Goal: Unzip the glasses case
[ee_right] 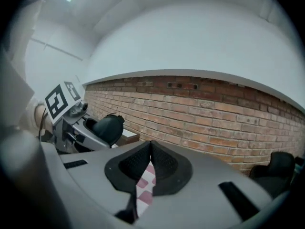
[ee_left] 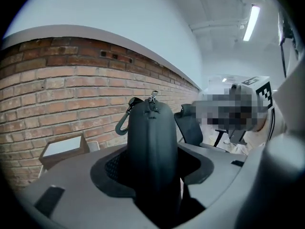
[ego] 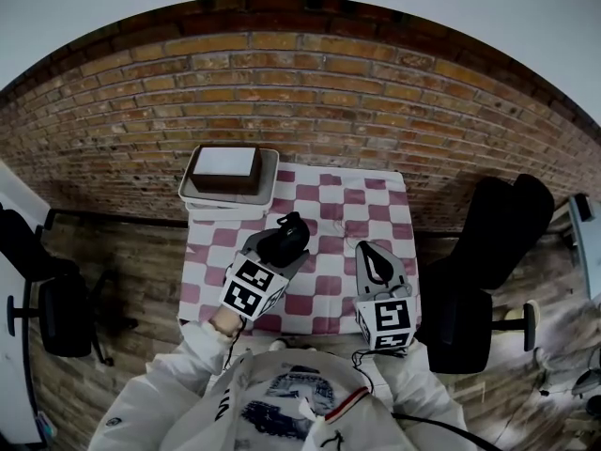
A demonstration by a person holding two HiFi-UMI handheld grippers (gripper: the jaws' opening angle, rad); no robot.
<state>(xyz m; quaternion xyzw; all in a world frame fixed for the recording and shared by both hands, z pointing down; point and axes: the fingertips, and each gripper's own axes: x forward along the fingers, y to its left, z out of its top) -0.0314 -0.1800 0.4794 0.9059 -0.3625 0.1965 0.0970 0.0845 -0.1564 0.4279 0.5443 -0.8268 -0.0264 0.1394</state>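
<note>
Glasses case (ee_left: 151,147) clamped lengthwise between left gripper (ego: 280,248) fingers, zipper-pull end pointing outward; right gripper (ee_right: 150,149) fingers closed, empty.

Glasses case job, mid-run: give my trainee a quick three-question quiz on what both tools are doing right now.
1. True or false: the left tool is shut on the black rounded glasses case.
2. The right tool is: A open and empty; B shut and empty; C shut on a zipper pull.
3. Fill in: the pink-and-white cloth has a ___ pattern.
Key: 1 true; 2 B; 3 checked.
</note>
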